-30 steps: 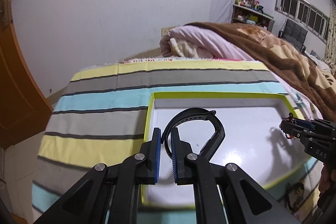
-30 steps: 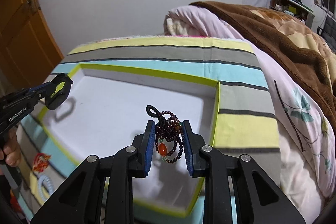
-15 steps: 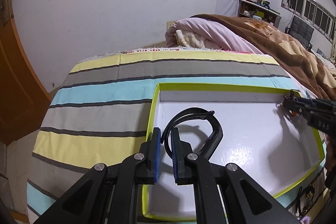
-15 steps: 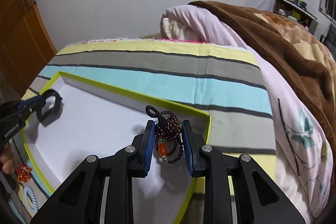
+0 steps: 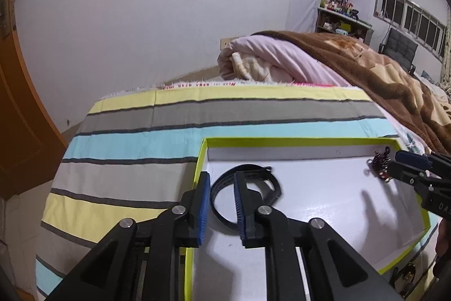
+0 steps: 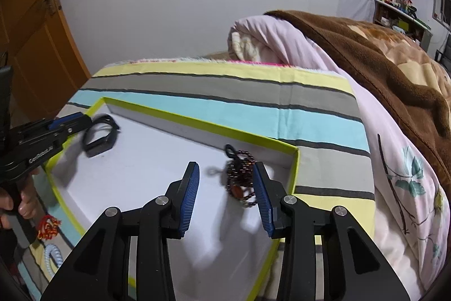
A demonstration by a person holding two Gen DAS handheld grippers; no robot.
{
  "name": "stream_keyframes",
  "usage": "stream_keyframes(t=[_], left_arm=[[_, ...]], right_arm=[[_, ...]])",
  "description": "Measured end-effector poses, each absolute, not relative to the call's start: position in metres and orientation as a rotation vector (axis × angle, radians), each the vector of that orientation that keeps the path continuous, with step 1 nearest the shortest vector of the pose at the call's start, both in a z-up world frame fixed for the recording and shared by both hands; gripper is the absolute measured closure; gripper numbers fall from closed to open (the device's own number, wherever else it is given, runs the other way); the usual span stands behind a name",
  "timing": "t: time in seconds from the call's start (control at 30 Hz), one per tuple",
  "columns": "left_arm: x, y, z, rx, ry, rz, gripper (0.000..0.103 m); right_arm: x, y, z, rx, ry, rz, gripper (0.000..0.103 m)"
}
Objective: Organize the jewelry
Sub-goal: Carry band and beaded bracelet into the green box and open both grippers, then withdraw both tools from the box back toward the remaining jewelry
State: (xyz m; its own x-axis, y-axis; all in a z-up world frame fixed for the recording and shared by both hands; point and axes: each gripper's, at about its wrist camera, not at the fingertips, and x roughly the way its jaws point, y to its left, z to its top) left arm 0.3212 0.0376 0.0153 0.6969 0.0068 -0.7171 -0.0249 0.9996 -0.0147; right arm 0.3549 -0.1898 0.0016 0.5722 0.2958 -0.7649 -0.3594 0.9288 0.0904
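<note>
Both grippers gape wide over the green-rimmed tray (image 6: 293, 168) — left gripper (image 5: 221, 205) dropping its black wristband (image 5: 253, 185), right gripper (image 6: 225, 196) its beaded bracelet (image 6: 241, 179) — apparently for sorting.

Each gripper is built from black angular linkage arms, joined by round silver screws. On the left gripper (image 5: 221, 205) two blue ribbed pads (image 5: 203, 205) are mounted on the inner faces of the fingers. The same blue ribbed pads (image 6: 189, 198) are carried on the right gripper (image 6: 227, 196). White lettering reading "GenRobot.AI" is printed on the left gripper's black side, seen in the right wrist view, and "DAS" on the right gripper's body. Bare skin is seen on the left hand (image 6: 19, 205) around a black handle.
</note>
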Motion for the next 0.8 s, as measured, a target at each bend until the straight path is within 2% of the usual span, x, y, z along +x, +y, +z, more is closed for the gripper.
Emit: stream_keyframes(t=[0.3,0.8], left_arm=[[0.275,0.039,0.040,-0.075,0.752,-0.025,0.082],[0.136,0.006,0.057,-0.033,0.666,-0.071,0.082]], right_arm=[[0.302,-0.192,0.024,-0.035,0.818,0.389,0.063],[0.178,-0.198,0.047,-0.057,0.737,0.386,0.063]])
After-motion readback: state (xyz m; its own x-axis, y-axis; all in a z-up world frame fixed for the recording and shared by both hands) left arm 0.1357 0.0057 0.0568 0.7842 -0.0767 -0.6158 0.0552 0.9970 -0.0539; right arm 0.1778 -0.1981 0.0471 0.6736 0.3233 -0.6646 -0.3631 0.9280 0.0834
